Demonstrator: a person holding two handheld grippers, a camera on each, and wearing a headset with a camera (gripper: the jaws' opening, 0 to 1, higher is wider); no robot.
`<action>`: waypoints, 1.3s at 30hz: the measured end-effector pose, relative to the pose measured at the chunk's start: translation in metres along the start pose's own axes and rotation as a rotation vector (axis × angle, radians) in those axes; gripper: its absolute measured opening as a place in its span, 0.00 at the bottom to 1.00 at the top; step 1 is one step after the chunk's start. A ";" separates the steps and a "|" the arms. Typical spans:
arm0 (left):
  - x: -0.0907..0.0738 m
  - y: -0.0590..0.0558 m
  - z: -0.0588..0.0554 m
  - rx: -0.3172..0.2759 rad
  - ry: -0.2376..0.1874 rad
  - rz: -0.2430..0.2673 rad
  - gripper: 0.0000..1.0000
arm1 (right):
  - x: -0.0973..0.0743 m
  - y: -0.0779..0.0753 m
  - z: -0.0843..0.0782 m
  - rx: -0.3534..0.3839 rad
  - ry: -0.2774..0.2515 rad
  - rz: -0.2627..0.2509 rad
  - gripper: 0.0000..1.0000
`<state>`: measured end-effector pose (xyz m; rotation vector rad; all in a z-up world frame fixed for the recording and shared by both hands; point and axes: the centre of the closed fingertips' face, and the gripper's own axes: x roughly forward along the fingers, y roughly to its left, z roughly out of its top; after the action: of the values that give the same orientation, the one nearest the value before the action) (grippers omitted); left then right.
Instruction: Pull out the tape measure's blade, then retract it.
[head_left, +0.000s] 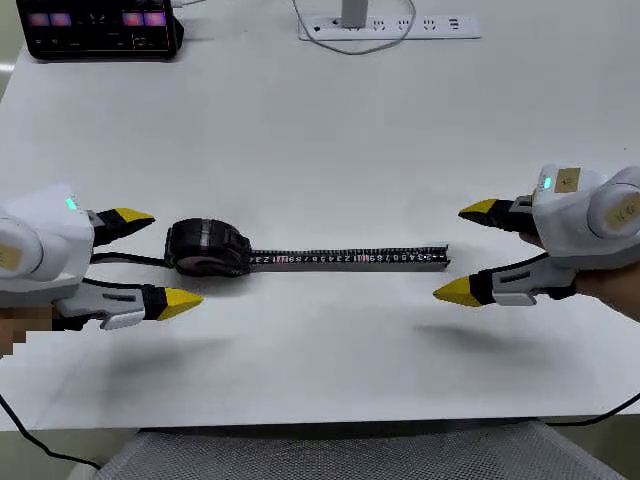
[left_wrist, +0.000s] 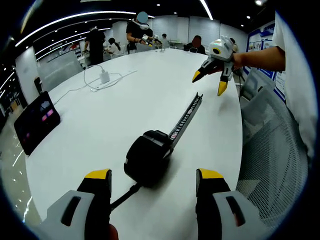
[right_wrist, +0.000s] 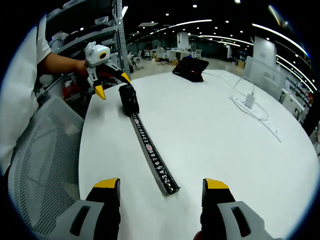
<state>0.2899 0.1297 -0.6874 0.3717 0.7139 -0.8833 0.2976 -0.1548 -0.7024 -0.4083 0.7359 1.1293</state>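
Lying on the white tabletop (head_left: 330, 140), the black rounded tape measure case (head_left: 207, 248) has its numbered steel blade (head_left: 350, 258) drawn out, so retraction seems next. Left gripper (head_left: 177, 255) and right gripper (head_left: 447, 252) gape wide, empty, one by each end; whether a lock needs releasing is unclear
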 end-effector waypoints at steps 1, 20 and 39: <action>-0.001 0.000 -0.001 -0.002 0.000 0.004 0.66 | -0.001 0.001 0.000 0.002 -0.002 -0.003 0.65; -0.018 -0.014 -0.006 -0.084 -0.073 0.096 0.72 | -0.018 0.006 0.012 0.011 -0.080 -0.106 0.72; -0.031 -0.015 -0.014 -0.160 -0.124 0.194 0.83 | -0.032 0.019 0.005 0.051 -0.121 -0.158 0.82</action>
<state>0.2588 0.1461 -0.6758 0.2369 0.6176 -0.6547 0.2742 -0.1658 -0.6751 -0.3462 0.6144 0.9760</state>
